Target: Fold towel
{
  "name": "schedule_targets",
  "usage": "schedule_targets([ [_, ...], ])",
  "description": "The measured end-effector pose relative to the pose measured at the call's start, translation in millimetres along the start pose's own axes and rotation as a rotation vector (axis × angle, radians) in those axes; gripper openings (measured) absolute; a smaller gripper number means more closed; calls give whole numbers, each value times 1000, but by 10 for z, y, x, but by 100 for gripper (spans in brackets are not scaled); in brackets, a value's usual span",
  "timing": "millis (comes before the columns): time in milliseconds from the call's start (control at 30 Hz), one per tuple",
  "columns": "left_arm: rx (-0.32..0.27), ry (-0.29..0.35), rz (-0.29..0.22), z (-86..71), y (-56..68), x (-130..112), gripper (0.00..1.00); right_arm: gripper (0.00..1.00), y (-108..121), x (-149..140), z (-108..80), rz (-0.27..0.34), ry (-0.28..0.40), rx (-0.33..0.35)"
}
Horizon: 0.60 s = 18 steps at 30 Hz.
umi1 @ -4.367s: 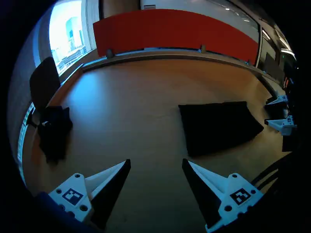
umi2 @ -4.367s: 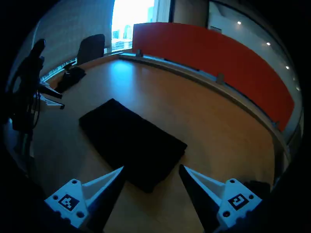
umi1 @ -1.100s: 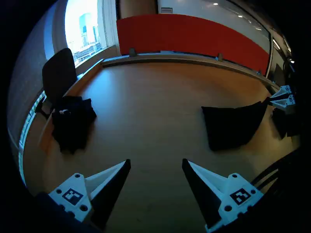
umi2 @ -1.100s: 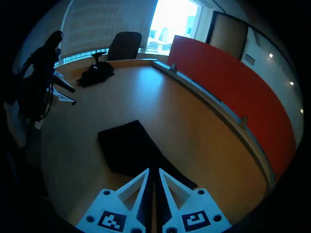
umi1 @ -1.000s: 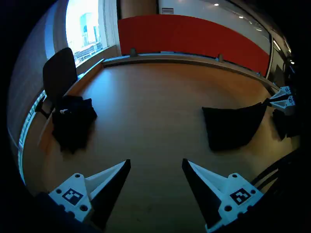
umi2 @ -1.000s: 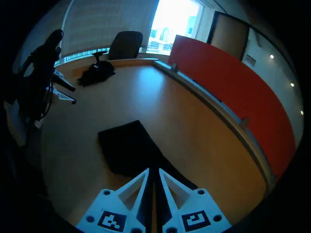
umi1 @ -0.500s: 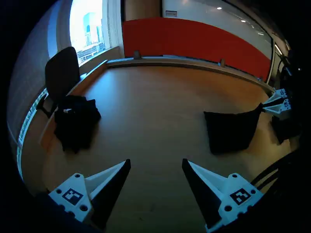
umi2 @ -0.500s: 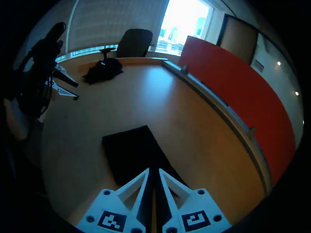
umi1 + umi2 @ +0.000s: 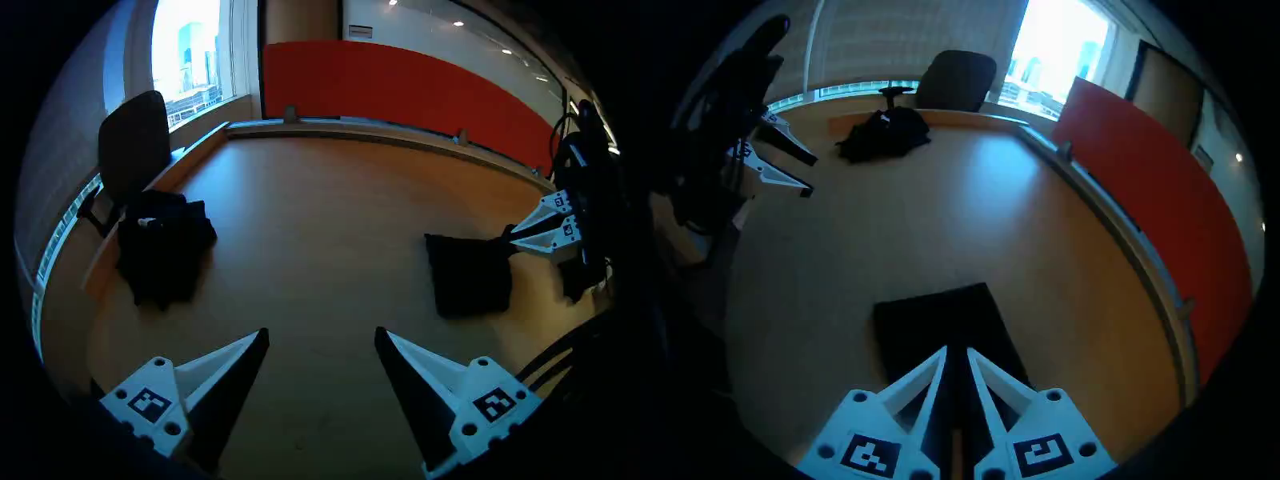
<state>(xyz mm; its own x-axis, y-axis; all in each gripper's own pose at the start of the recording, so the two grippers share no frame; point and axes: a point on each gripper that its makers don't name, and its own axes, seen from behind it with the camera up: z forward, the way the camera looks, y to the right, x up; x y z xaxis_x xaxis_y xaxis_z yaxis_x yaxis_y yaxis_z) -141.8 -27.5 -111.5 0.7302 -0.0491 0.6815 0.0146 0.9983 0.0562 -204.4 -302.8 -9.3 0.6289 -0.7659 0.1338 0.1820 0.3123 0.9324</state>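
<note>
A black towel lies on the wooden table, doubled over into a small, roughly square shape. My right gripper is shut on the towel's near edge and holds it over the lower layer. From the left gripper view, that right gripper pinches the towel's right side, with a dark hand behind it. My left gripper is open above bare table, well short of the towel and holding nothing. In the right gripper view the left gripper hangs open at the far left.
A black bag lies at the table's left edge beside a dark office chair. A red partition runs along the far edge. Bare wood stretches between the bag and the towel. A bright window is behind.
The right gripper, shut on the towel's edge, has carried it across, so the towel looks narrower and more square. The left gripper stays open and has drifted only a little.
</note>
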Motion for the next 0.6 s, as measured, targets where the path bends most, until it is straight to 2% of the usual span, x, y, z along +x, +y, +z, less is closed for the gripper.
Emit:
schedule_targets([
  [300, 14, -3, -33, -39, -125, -88, 98, 5, -326, 68, 399, -37, -36, 85],
  [600, 20, -10, -71, -43, -213, -177, 98, 5, -558, -47, 700, -96, -97, 152],
])
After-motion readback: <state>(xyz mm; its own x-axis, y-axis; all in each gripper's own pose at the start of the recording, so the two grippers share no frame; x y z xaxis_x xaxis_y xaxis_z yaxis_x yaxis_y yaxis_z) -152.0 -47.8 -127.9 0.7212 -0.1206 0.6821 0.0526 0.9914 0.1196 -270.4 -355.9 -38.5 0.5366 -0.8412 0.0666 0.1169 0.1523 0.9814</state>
